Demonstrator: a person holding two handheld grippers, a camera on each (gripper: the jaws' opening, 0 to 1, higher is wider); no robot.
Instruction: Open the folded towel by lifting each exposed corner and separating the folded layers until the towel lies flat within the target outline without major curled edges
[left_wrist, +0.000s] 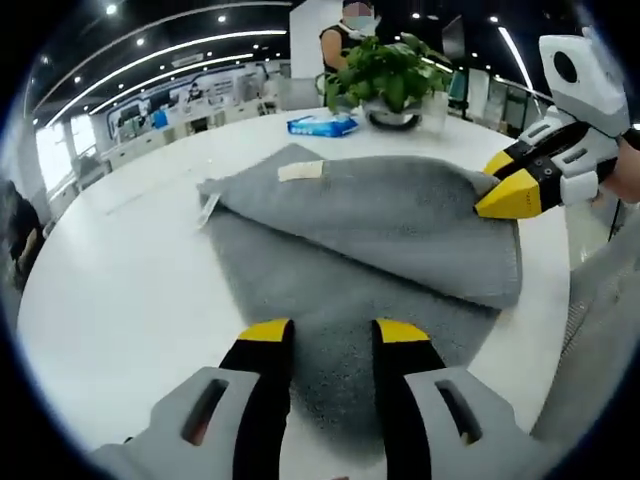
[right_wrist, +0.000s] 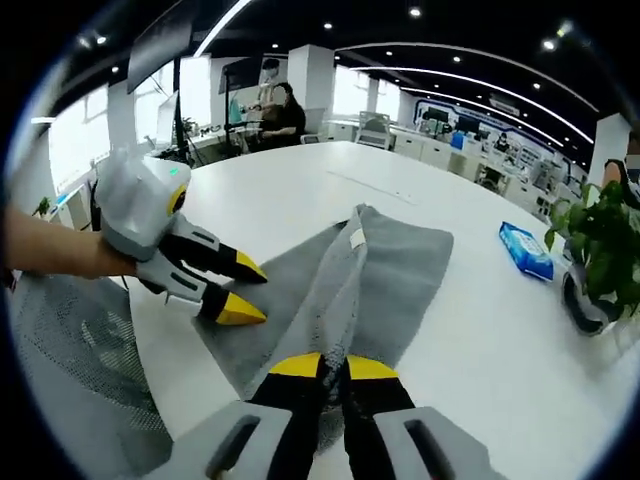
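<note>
A grey towel lies folded on the white round table, its upper layer carrying a small white label. My left gripper hovers open over the towel's near lower layer, nothing between its jaws. At the right, my right gripper pinches the folded layer's edge. In the right gripper view, my right gripper is shut on a raised ridge of the towel, with the label further along it. The left gripper comes in from the left, open, beside the towel's edge.
A potted plant and a blue tissue pack stand at the table's far side, also visible as plant and pack. A grey mesh chair sits by the table edge. A person sits far behind.
</note>
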